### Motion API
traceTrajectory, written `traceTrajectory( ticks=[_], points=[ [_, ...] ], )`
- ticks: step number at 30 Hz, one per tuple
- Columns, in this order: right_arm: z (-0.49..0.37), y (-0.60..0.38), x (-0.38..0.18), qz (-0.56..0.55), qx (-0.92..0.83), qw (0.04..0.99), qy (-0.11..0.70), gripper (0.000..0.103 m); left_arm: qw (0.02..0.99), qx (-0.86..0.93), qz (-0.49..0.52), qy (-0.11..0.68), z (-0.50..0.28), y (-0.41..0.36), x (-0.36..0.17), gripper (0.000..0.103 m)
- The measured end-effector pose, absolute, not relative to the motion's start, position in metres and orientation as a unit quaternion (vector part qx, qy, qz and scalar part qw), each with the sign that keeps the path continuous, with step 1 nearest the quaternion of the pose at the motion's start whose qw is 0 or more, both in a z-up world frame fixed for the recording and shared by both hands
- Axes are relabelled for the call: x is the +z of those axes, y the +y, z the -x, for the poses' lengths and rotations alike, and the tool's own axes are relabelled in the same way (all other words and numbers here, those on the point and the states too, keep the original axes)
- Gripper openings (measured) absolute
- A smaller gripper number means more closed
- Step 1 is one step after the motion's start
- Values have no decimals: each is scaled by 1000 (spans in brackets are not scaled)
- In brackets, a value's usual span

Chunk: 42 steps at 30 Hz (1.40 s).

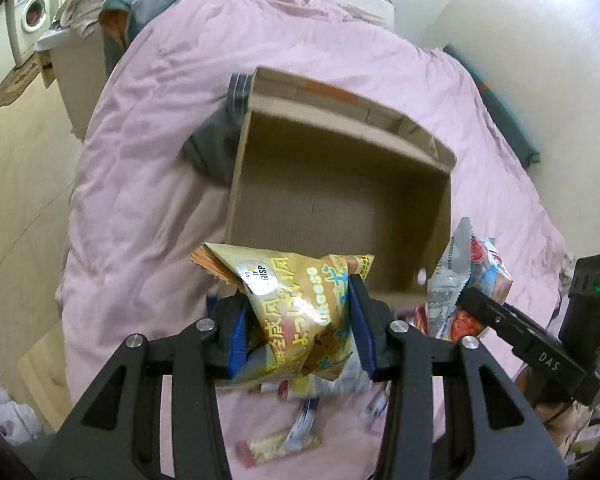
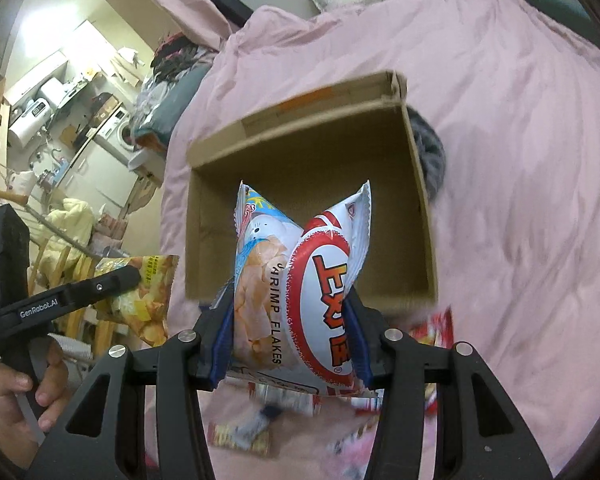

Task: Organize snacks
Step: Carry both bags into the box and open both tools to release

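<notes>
The left gripper (image 1: 300, 328) has its blue pads closed on a yellow bag (image 1: 296, 312), crumpled, printed with Asian script and "cheese", a round silver sticker near the top. It hangs at the near edge of an open cardboard box (image 1: 442, 208) on a pink duvet (image 1: 148, 160). The right gripper (image 2: 292, 344) is clamped on a white bag (image 2: 300, 280) with a red oval logo and "SHRIMP FLAKES", puffed and pinched at the waist, held in front of the box. More packets (image 2: 240, 434) lie blurred on the duvet below.
</notes>
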State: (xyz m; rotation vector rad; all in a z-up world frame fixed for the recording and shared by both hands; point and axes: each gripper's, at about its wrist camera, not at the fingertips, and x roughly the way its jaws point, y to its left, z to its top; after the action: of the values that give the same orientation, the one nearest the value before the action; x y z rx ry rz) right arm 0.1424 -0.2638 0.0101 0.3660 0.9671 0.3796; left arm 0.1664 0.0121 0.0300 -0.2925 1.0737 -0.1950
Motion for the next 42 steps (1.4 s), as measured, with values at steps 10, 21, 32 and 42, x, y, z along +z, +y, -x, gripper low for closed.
traceTrajectory(
  ticks=[10,21,32,42],
  points=[
    [-182,-256,-20,-160,175,859,454,51,860,-99,123,486,-203,-8,0,39],
    [-201,-244,-39,-119,165,862,464,52,850,-98,118,504,-217,-23,-35,40],
    [-204,-249,-46,-117,152,862,470,53,856,-96,84,502,-221,-39,-42,40],
    [-201,-248,-46,-117,157,864,464,54,860,-86,83,496,-221,-33,-40,41]
  ],
)
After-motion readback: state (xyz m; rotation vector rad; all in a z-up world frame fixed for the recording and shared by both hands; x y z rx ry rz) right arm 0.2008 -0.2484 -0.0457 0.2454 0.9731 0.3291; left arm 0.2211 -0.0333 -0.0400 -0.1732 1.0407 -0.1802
